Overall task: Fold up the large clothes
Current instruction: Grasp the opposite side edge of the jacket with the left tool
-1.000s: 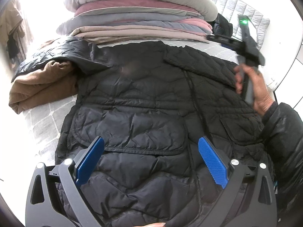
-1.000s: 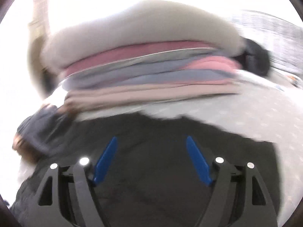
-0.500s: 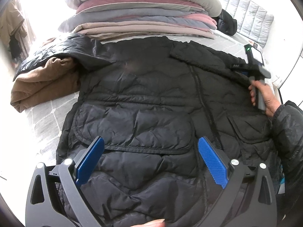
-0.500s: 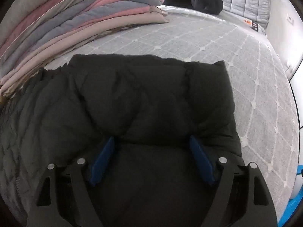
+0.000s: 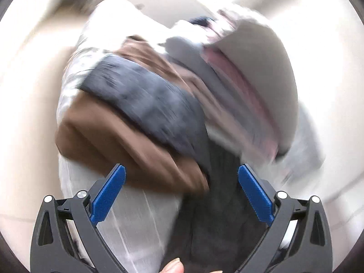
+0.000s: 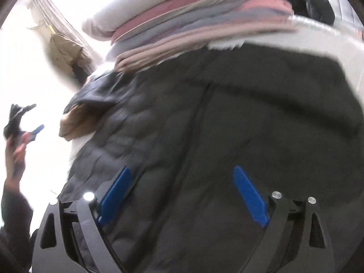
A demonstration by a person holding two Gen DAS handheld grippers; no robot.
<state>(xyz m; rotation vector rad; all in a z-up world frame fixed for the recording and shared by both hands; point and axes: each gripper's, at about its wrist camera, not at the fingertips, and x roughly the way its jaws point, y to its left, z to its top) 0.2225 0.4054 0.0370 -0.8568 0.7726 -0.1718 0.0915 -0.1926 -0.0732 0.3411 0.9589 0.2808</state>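
A black quilted jacket (image 6: 227, 136) lies spread front-up on the grey bed, its zip running up the middle. My right gripper (image 6: 182, 191) hangs open and empty just above its lower part. The right sleeve looks folded in over the body. My left gripper (image 5: 180, 191) is open and empty, over the jacket's left edge (image 5: 223, 204), pointing at the jacket's left sleeve (image 5: 147, 104) draped on a brown garment (image 5: 109, 136). The left wrist view is heavily blurred. The left gripper also shows at the far left of the right wrist view (image 6: 25, 122), held up off the bed.
A tall stack of folded pink, grey and beige bedding (image 6: 193, 22) sits beyond the jacket's collar. Another black garment (image 6: 311, 2) lies at the far right. The bed edge (image 5: 136, 227) runs under the left gripper. Curtains and a hanging coat (image 6: 66, 45) stand at the back left.
My left gripper has swung left, away from the jacket's middle toward the left sleeve and brown garment. My right gripper has pulled back from the folded right sleeve and now faces the whole jacket.
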